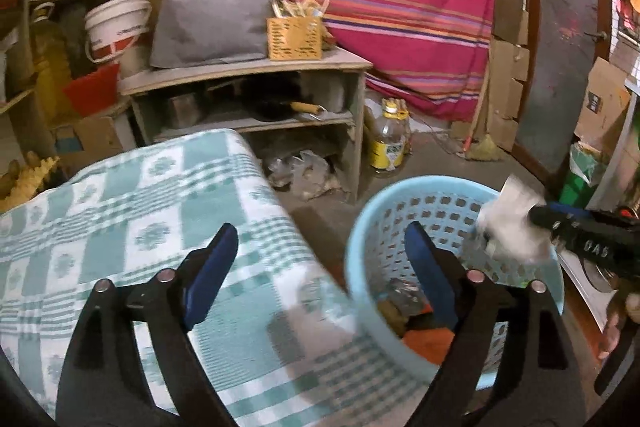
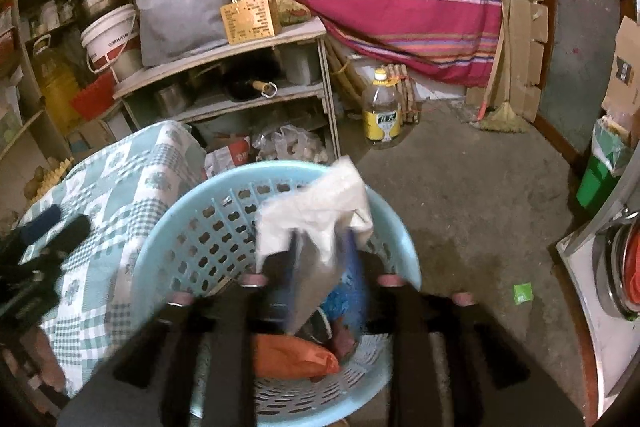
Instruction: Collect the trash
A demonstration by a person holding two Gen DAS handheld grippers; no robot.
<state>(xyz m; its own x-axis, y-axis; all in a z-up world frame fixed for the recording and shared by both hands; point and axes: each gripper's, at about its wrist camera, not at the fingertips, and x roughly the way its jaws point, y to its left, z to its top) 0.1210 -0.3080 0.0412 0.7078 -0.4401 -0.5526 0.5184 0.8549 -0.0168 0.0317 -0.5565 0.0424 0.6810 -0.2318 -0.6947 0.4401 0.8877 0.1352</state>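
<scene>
We see our left gripper (image 1: 320,267) with its blue-padded jaws spread wide and nothing between them, poised over the edge of the green-and-white checked cloth (image 1: 120,227) that fills the 9 o'clock side of its view. Just beside the cloth, at 4 o'clock in that view, stands the round light-blue perforated plastic basket (image 1: 400,211).

Our right gripper (image 2: 320,251) hangs over the basket (image 2: 192,227), and the crumpled white plastic wrapper (image 2: 320,211) sits between its partly parted jaws; motion blur keeps us from telling whether the pads press it or have let go. From the left wrist view the same wrapper (image 1: 512,227) shows above the basket rim at 3 o'clock, at the tip of the right gripper (image 1: 536,217).

Inside the basket lie an orange plastic packet (image 2: 296,355) and a blue wrapper (image 2: 344,299), the orange one nearer us. On the bare concrete floor (image 2: 460,187) at 4 o'clock a small green scrap (image 2: 522,293) lies apart from the basket.
</scene>
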